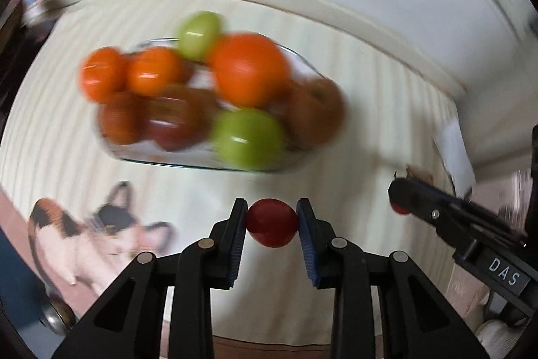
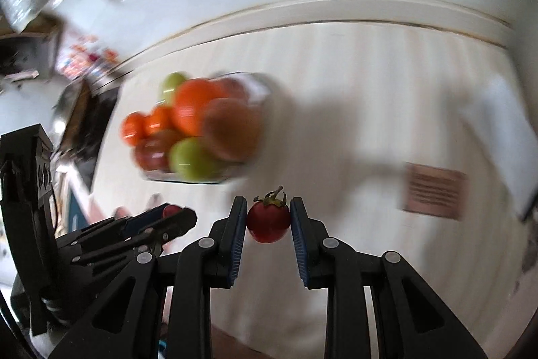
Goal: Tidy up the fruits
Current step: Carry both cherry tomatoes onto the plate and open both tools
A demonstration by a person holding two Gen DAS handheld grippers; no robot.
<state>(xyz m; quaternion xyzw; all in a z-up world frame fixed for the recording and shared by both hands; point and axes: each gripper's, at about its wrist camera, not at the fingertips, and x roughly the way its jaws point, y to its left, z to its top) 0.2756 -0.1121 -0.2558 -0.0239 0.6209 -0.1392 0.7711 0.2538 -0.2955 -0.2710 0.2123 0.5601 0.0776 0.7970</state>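
Table [image 1: 336, 110], pale striped cloth. Glass bowl [image 1: 302, 157] on it, heaped with blurred orange, green and brown-red fruit. Left gripper [image 1: 272, 222]: blue pads clamped on a stemless red tomato [image 1: 272, 224], near the bowl. Right gripper [image 2: 268, 217]: clamped on a stemmed red tomato [image 2: 268, 222], near the bowl.

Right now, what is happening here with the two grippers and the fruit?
A person holds a gripper in each hand, and each is shut on a small red tomato. The left gripper pinches a stemless tomato; the right gripper pinches a tomato with a green stem. Ahead on the striped cloth stands a glass bowl already piled with oranges and green and reddish fruit. Neither tomato is in it yet.
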